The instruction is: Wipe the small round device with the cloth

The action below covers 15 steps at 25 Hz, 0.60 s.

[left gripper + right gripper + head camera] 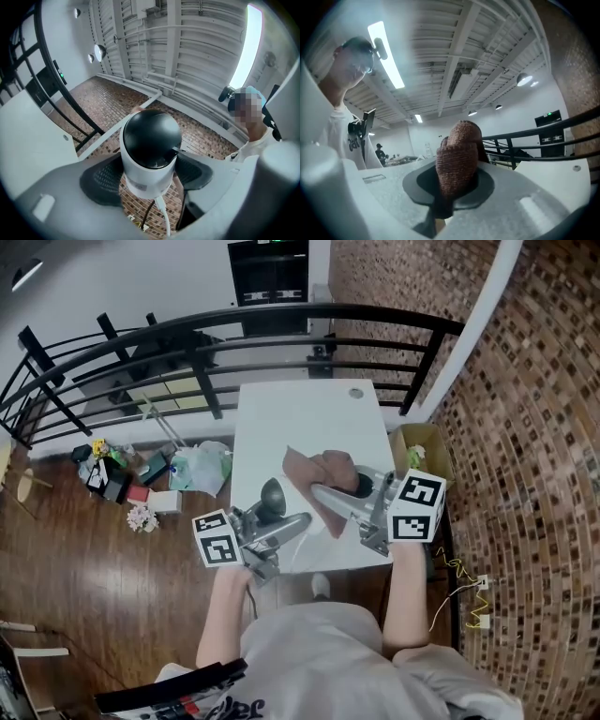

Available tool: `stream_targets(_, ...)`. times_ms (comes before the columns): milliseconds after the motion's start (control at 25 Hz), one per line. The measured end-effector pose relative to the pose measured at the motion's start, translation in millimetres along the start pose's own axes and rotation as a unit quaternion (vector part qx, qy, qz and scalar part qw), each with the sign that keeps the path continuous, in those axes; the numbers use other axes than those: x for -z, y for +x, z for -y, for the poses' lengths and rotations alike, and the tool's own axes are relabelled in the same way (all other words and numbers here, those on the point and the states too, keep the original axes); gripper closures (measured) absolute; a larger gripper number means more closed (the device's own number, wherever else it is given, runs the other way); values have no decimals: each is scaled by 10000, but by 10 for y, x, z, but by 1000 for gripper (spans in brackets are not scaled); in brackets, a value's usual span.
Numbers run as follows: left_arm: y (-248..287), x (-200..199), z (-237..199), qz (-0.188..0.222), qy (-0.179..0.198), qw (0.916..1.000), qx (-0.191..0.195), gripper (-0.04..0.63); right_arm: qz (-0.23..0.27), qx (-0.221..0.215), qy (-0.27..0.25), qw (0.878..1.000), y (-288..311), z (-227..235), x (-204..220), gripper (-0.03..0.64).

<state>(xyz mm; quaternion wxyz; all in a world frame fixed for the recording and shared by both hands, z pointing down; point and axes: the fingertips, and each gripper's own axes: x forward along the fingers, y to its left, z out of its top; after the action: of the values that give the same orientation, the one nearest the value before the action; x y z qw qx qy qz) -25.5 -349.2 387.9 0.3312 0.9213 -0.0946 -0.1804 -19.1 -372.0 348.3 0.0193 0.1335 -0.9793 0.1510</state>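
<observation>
My left tool has its 2 jaws closed about halfway on the small round device, a white cylindrical body under a glossy black dome. The dark ribbed pads press against the white body from both sides, and the dome stands clear above them. A thin white cable hangs from the underside of the device, down between the jaws. In the head view I hold the device above the near left part of the white rectangular counter, lifted off its surface.

My right tool is clamped nearly together on the brown knitted cloth. A thick bunched fold of it sticks out past the jaws, and a darker strip of it trails down behind the pads. In the head view the rest of the cloth spreads above the middle of the counter, just to the right of the device; I cannot tell whether cloth and device touch, nor whether the cloth's lower edge reaches the counter.

A black metal railing curves round the far side of the counter. A brick wall runs along the right, and on the left the wooden floor carries some bags and small clutter.
</observation>
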Motion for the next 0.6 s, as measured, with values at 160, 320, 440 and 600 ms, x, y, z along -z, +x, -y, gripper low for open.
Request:
stream_targets(160, 54, 81, 299, -239, 80, 9967, 774, 227, -21, 76, 587, 9982, -61, 253, 206, 591)
stream_targets(320, 66, 45, 427, -84, -69, 9930, 1172, 225, 487, -445, 1358, 9885, 8, 275, 279, 591)
stream_targets(440, 28, 35, 399, -23, -116, 9939, 1101, 225, 438, -518, 1546, 9856, 81, 300, 346, 591)
stream_targets(600, -1, 62, 291, -35, -88, 9966, 813, 225, 435, -247, 1379, 9892, 92, 351, 366, 591)
